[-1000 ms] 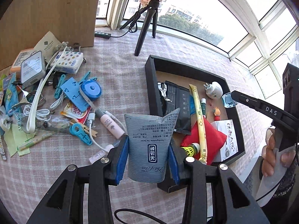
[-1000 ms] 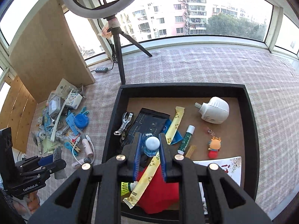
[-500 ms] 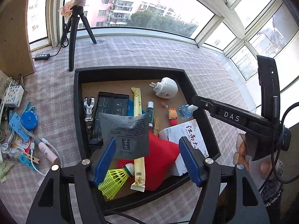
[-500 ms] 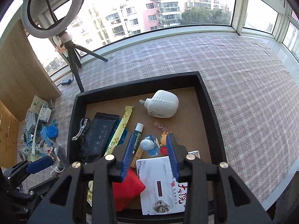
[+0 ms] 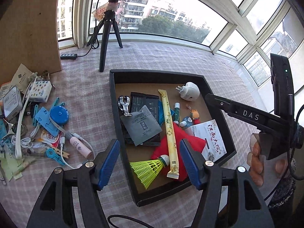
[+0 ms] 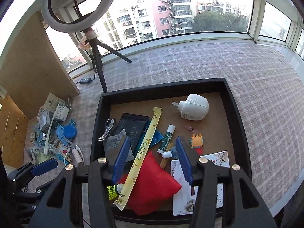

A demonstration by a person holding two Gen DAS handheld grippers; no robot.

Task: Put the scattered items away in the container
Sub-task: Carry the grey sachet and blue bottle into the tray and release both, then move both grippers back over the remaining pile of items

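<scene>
Gripper [image 5: 149, 159] on our left hangs over the near left corner of the tray [image 5: 121, 133], its jaws easing inward with nothing between them. From this view the grey sachet [image 5: 140, 127] lies inside, on the black pouch [image 5: 145, 102]. Much clutter [image 5: 38, 121] waits on the bench [image 5: 85, 91] left of the tray, tangled with a white cable [image 5: 19, 131]. We judge that cable the main risk: a pick there could drag neighbours along.

From the right view, our right gripper [image 6: 153, 159] stands well open and empty above the tray's near middle. The small dropper bottle [image 6: 169, 153] lies between its pads on the tray floor, not held. The left gripper [image 6: 42, 166] sits close by, so both hands heading for the pile could collide.
</scene>
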